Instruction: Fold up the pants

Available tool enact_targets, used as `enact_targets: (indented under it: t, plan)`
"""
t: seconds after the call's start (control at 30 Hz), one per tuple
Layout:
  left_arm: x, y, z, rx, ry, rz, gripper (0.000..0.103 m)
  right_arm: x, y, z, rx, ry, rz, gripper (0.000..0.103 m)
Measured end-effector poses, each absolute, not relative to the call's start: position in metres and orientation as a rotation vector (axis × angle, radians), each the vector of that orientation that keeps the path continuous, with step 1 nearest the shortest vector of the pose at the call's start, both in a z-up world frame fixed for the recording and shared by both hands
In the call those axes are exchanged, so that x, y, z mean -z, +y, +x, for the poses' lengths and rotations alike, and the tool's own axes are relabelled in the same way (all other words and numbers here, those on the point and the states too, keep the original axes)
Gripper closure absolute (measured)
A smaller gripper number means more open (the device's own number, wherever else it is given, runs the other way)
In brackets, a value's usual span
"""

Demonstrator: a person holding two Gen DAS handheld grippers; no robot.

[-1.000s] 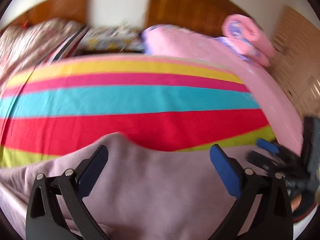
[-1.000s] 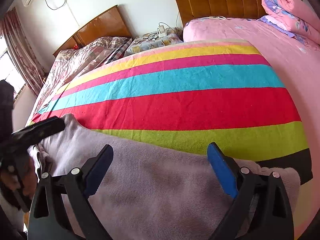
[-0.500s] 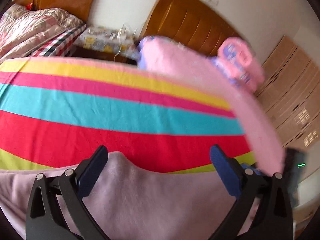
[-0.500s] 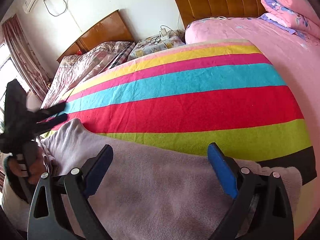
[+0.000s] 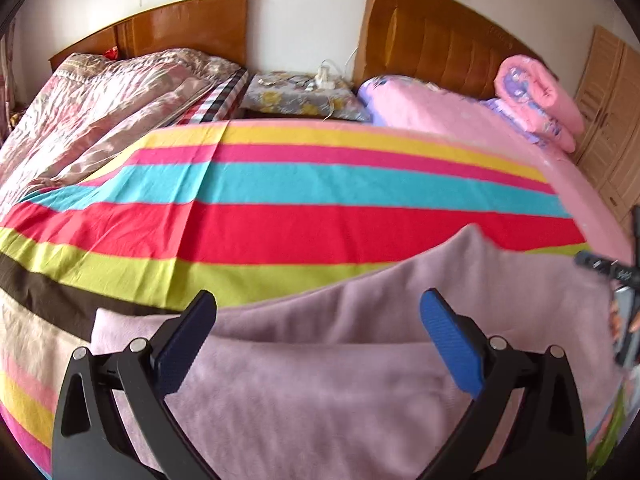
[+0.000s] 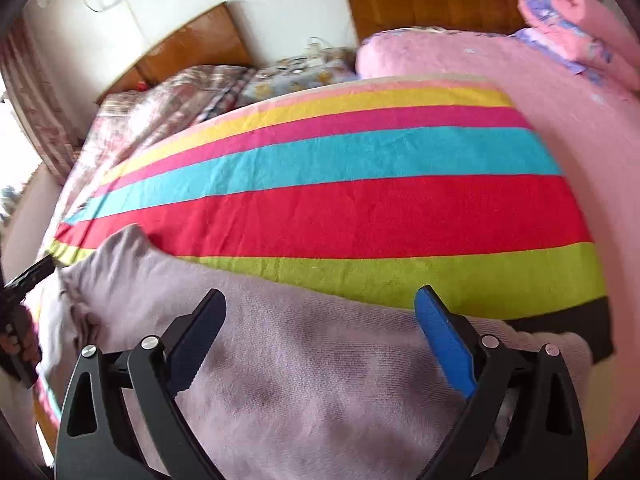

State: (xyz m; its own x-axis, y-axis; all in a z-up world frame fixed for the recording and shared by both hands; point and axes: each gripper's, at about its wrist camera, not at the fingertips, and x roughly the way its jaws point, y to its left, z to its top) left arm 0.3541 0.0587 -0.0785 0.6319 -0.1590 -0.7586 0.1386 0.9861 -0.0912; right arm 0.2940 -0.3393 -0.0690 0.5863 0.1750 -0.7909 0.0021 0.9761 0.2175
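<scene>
From the left wrist, the bed (image 5: 600,216) is covered by a striped blanket (image 5: 304,184) running from nine to three o'clock. Beyond it, at eleven o'clock, a rumpled floral quilt (image 5: 104,108) lies on a second bed; at twelve sits a nightstand (image 5: 296,96) with cables, and at two a rolled pink quilt (image 5: 536,96) leans near the headboard (image 5: 432,36). The pants (image 5: 320,380), mauve and soft, lie along the blanket's near edge, folded over themselves, filling the gap in the left tool (image 5: 318,334), whose jaws stand wide with nothing pinched. At three o'clock the other tool is cut off by the frame and blurred; a bit of hand shows behind it.

From the right wrist, the same blanket (image 6: 360,184) spreads ahead, the rolled quilt (image 6: 576,24) at one o'clock. The pants (image 6: 304,380) lie under and between the jaws of the right tool (image 6: 320,330), which are spread wide and empty. One corner of the fabric peaks toward ten o'clock. At nine, the left tool (image 6: 28,276) is only a dark sliver, its jaws unreadable here, with a hand (image 6: 16,344) half hidden.
</scene>
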Motion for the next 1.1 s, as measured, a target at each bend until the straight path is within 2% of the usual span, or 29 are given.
enact_targets:
  t: [0.1, 0.2, 0.5, 0.57, 0.7, 0.73, 0.9, 1.1]
  plan:
    - [0.108, 0.07, 0.359, 0.164, 0.912, -0.075, 0.001, 0.05, -0.293, 0.291, -0.234, 0.874, 0.201, 0.011]
    - [0.107, 0.078, 0.358, 0.168, 0.884, -0.096, 0.001, 0.044, -0.22, 0.302, -0.37, 0.862, 0.104, 0.011]
    - [0.103, 0.105, 0.349, 0.186, 0.823, -0.242, 0.001, 0.088, -0.085, 0.354, -0.63, 0.97, 0.002, 0.01]
    - [0.101, 0.101, 0.349, 0.181, 0.825, -0.233, 0.001, 0.091, -0.084, 0.357, -0.624, 0.989, 0.005, 0.01]
    - [0.101, 0.096, 0.35, 0.175, 0.831, -0.219, 0.001, 0.083, -0.105, 0.361, -0.523, 0.989, 0.054, 0.024]
    - [0.102, 0.095, 0.351, 0.174, 0.832, -0.219, 0.001, 0.077, -0.107, 0.357, -0.52, 0.969, 0.071, 0.02]
    - [0.104, 0.091, 0.354, 0.157, 0.844, -0.191, 0.001, 0.084, -0.086, 0.347, -0.636, 0.999, 0.016, 0.014]
    - [0.105, 0.088, 0.354, 0.152, 0.849, -0.183, 0.001, 0.072, -0.105, 0.348, -0.438, 0.956, 0.039, 0.014]
